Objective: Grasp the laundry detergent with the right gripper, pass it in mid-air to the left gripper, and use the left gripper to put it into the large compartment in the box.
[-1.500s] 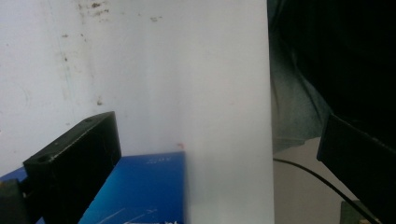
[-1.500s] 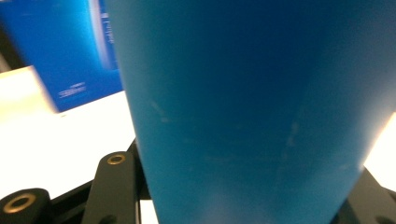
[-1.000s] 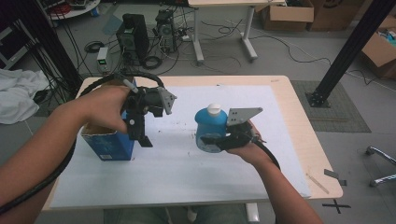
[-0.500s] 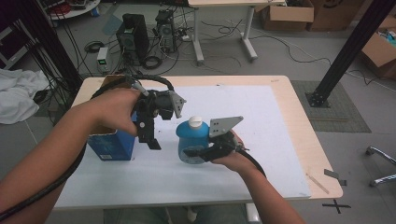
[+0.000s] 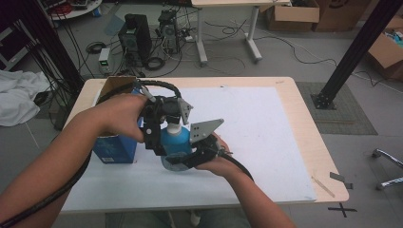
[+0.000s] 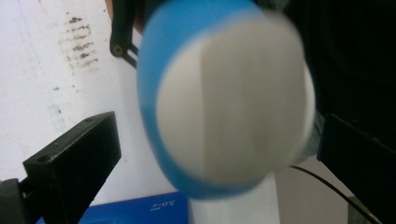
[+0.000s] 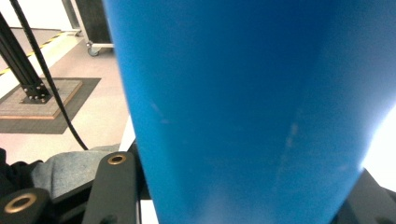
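White sheeting is covering the wooden table (image 5: 294, 118), and both grippers are meeting over its near-left part. Right gripper (image 5: 183, 159) is clamping the blue bottle (image 5: 175, 142) at its lower body, jaws pressing on either side, the bottle standing upright just off the sheet. Left gripper (image 5: 161, 130) is hovering at the bottle's white cap (image 6: 233, 98), jaws spread apart with the cap lying between them, untouched. Just left of the bottle, a blue box (image 5: 114, 149) is sitting on the table.
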